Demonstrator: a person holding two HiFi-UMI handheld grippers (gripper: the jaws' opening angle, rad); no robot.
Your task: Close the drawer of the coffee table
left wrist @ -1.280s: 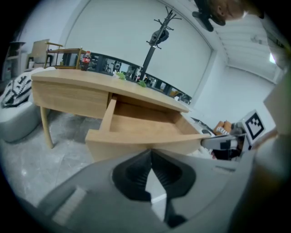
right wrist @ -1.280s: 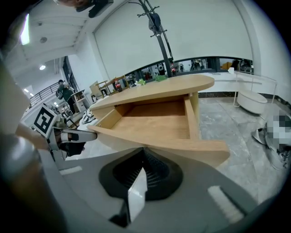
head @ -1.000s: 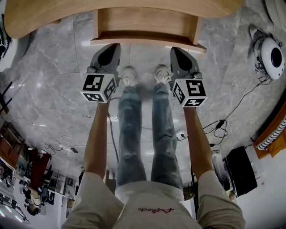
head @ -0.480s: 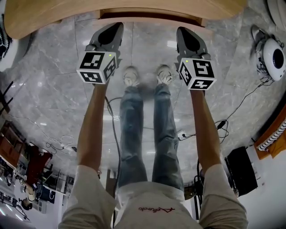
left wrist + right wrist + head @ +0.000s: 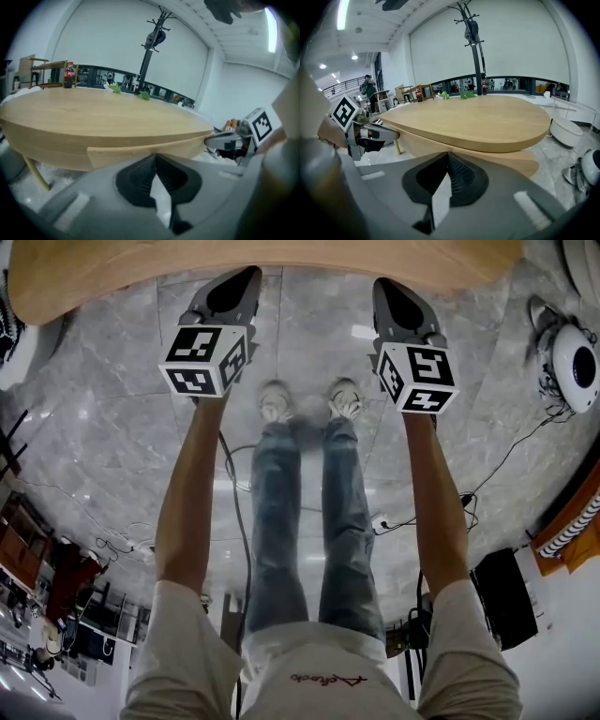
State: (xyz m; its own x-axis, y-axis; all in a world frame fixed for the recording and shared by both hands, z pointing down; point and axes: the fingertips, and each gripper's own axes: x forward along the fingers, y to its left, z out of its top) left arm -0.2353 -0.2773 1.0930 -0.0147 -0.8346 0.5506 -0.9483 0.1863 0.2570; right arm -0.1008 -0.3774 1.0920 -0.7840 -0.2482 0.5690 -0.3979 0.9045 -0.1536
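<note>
The wooden coffee table [image 5: 281,263] fills the top edge of the head view. Its drawer front [image 5: 140,151] lies flush in the table's apron, with no part of the drawer sticking out. My left gripper [image 5: 246,276] and right gripper [image 5: 382,285] point at the table's front edge, side by side, their tips at the apron. Both pairs of jaws meet at the tips with nothing between them. In the left gripper view my left gripper [image 5: 155,155] touches the drawer front. In the right gripper view my right gripper [image 5: 449,153] sits just under the table top [image 5: 478,119].
The person's shoes [image 5: 272,399] stand on the grey marble floor between the arms. A white round machine [image 5: 572,357] and cables [image 5: 469,502] lie at the right, with a black box [image 5: 506,596] nearer. A coat stand [image 5: 152,42] rises behind the table.
The drawer, pulled out a second ago, has slid in under the table top. Both grippers moved forward with it up to the table's edge.
</note>
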